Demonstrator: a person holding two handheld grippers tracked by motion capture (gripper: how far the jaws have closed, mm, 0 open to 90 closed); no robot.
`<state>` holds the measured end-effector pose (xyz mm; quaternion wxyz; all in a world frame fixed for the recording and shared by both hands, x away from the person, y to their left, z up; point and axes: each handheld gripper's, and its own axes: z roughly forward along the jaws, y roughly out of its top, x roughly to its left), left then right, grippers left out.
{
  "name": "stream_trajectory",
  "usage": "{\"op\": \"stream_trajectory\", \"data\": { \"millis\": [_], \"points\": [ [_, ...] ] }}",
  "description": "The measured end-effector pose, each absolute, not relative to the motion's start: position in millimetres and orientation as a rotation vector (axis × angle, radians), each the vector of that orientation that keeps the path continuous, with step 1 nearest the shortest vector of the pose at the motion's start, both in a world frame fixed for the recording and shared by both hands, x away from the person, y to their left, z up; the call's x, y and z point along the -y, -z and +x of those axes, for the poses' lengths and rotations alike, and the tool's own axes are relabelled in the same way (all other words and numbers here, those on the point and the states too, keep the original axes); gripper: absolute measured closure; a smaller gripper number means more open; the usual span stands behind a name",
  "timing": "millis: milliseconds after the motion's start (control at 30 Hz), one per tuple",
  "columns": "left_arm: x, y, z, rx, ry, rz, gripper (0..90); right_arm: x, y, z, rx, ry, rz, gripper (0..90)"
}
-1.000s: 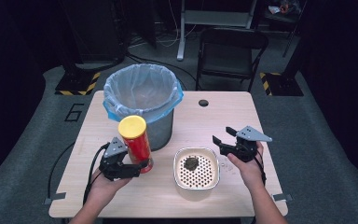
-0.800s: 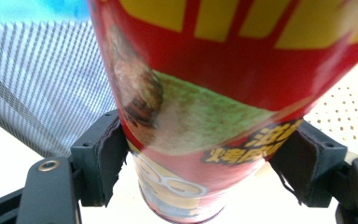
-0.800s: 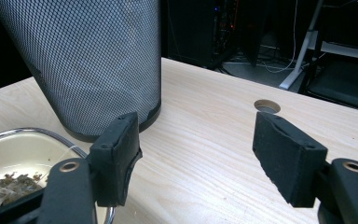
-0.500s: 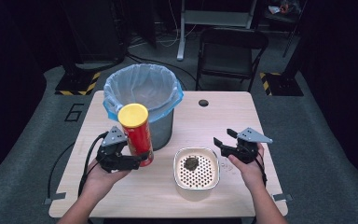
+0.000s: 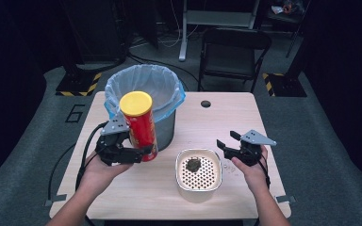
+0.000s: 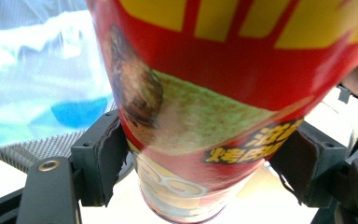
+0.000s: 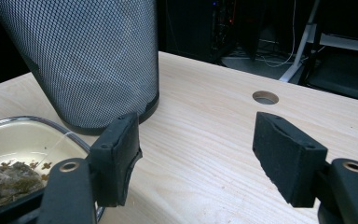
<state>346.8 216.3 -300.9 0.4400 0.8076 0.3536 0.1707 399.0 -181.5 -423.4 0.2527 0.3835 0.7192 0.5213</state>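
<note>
1. Supporting surface: a light wooden table (image 5: 226, 122) with rounded corners, standing on a grey carpeted floor (image 5: 320, 132).
2. A round cable hole (image 5: 205, 103) sits near the far edge of the tabletop, roughly at its middle.
3. A mesh waste bin (image 5: 165, 127), lined with a pale blue bag, stands on the far left part of the table.
4. A rounded white tray (image 5: 199, 187) with a perforated insert rests on the near part, right of centre, just in front of the bin. A small dark clump lies in it.
5. A few crumbs (image 5: 228, 165) lie on the wood just right of the tray.
</note>
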Motion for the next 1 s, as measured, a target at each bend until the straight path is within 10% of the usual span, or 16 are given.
{"op": "stream_trajectory", "data": {
  "millis": [1000],
  "points": [
    [-218.7, 204.9, 369.8, -0.879, -0.422, 1.984, 23.5, 186.4, 426.9, 399.6, -1.953, -1.426, 1.067, 31.3]
  ]
}}
